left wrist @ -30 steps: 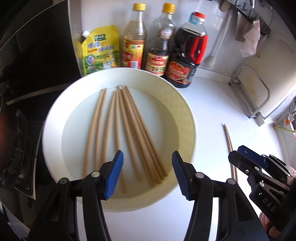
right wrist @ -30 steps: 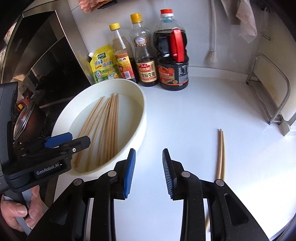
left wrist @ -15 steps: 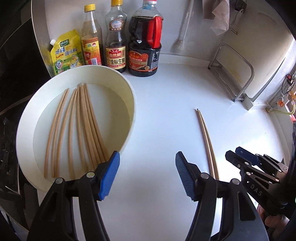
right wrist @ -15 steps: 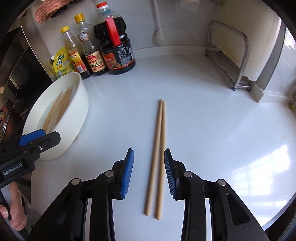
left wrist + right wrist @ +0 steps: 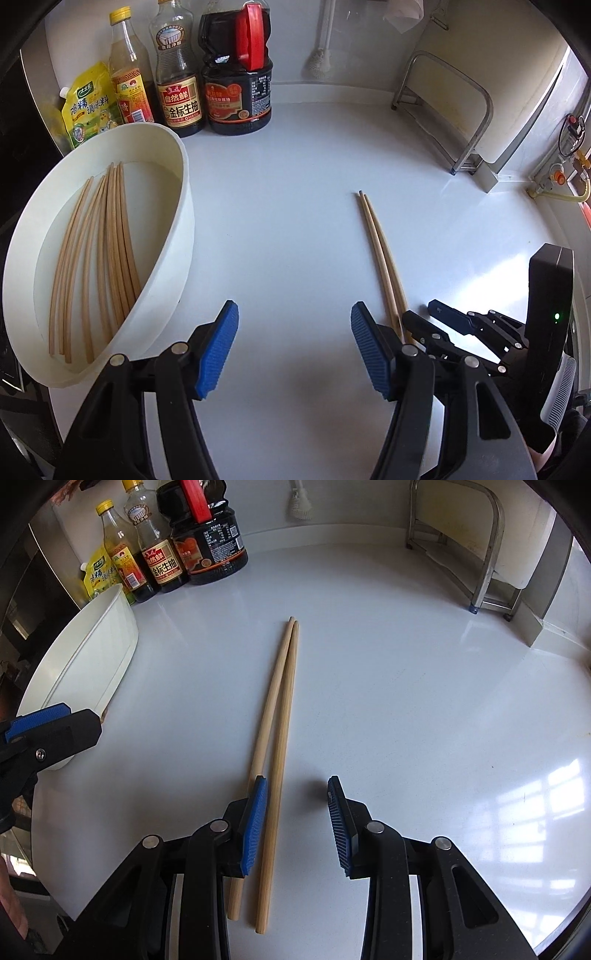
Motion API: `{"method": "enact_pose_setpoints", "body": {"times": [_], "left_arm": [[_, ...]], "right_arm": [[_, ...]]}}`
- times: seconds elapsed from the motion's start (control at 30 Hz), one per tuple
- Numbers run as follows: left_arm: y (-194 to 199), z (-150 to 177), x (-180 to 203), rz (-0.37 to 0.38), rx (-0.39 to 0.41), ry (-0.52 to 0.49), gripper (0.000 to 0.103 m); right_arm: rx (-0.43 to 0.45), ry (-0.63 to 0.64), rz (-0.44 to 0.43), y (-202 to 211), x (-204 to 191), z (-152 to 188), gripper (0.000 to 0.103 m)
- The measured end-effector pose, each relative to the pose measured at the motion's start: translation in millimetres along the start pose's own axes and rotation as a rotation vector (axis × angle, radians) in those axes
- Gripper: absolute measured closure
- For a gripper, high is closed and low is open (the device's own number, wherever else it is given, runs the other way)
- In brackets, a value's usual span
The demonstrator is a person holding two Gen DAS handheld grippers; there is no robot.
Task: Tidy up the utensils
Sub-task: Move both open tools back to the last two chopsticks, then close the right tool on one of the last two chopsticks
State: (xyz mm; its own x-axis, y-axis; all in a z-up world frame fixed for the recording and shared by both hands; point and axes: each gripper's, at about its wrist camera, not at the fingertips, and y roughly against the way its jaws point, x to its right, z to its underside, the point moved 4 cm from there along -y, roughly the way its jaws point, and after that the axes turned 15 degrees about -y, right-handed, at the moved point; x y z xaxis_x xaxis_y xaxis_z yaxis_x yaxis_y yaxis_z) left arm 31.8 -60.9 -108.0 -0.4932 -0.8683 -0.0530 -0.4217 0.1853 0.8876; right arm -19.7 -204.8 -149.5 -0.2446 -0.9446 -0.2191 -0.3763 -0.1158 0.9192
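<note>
Two wooden chopsticks [image 5: 280, 709] lie side by side on the white counter [image 5: 406, 701], also visible as the chopstick pair [image 5: 380, 258] in the left wrist view. My right gripper [image 5: 295, 812] hangs low over their near ends, open. One stick runs between its blue pads, the other passes under the left pad. My left gripper [image 5: 293, 347] is open over bare counter, between a white bowl [image 5: 181, 236] and the pair. Several chopsticks [image 5: 110, 240] lie inside the bowl. The right gripper [image 5: 424, 314] shows beside the pair's near end.
Sauce bottles [image 5: 236, 74] and a yellow pouch [image 5: 92, 107] stand along the back wall. A metal rack [image 5: 443, 110] stands at the back right. The bowl [image 5: 88, 657] sits at the counter's left edge, with a finger [image 5: 55, 731] of the left gripper in front of it.
Both grippers have swung right, away from the bowl toward the pair on the counter. The right gripper has come down over the pair's near ends. The left jaws stand slightly wider.
</note>
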Motion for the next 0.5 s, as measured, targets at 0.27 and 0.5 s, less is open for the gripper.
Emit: {"method": "enact_pose_setpoints", "body": {"times": [0.27,0.5], "left_arm": [[-9.8,4.0,8.3,0.003,-0.025,0.004,0.041],[-26.6,4.2,22.6,0.005,-0.036,-0.001,0.039]], "right_arm": [[0.040,0.068,0.035,-2.3,-4.5,1.6,0.097],[0.048,0.041,0.017,0.7,11.6,-0.5,0.097]]}}
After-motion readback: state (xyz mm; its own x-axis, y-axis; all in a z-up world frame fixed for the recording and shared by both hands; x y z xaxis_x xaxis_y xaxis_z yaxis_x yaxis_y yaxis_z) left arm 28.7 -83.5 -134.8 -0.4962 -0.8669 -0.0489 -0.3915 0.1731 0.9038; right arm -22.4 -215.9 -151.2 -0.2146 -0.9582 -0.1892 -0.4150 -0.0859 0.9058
